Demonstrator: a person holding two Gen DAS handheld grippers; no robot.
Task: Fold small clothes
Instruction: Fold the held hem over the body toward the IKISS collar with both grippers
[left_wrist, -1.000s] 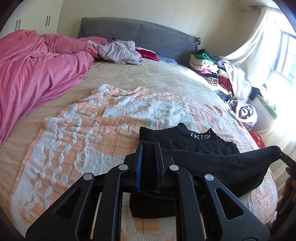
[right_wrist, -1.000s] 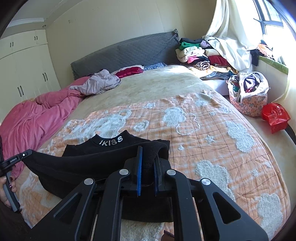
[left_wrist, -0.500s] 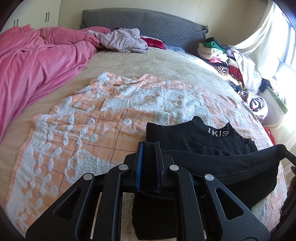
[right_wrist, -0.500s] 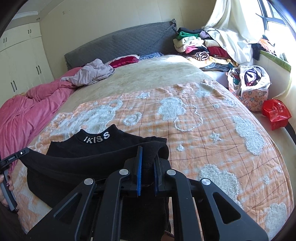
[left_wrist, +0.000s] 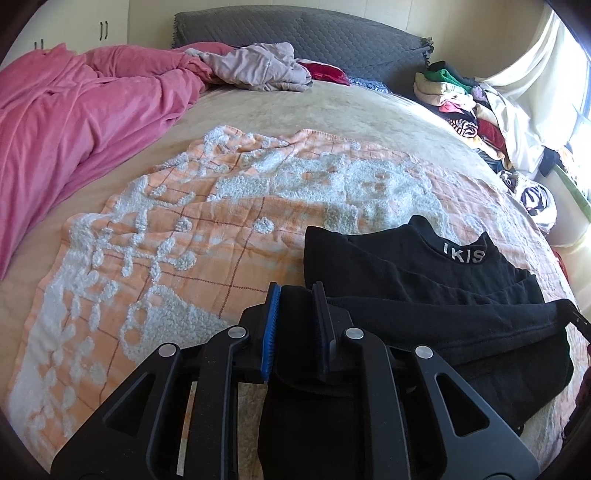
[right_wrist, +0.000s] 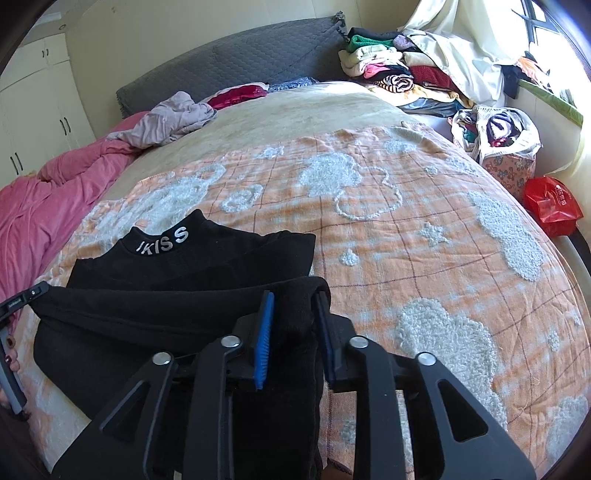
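Garment (left_wrist: 424, 280) lies on blanket (left_wrist: 221, 229) — clothes pile (right_wrist: 391, 70) behind, beside headboard (right_wrist: 236, 62).

We read white capital letters on the collar band (right_wrist: 162, 240) of the black top (right_wrist: 207, 258): the right wrist view gives "IKISS" in full, while in the left wrist view only "IKIS" shows on the same collar band (left_wrist: 463, 254). The left gripper (right_wrist: 16, 302) carries a small white label too tiny to read, and the red bag (right_wrist: 552, 205) has print too faint for us.
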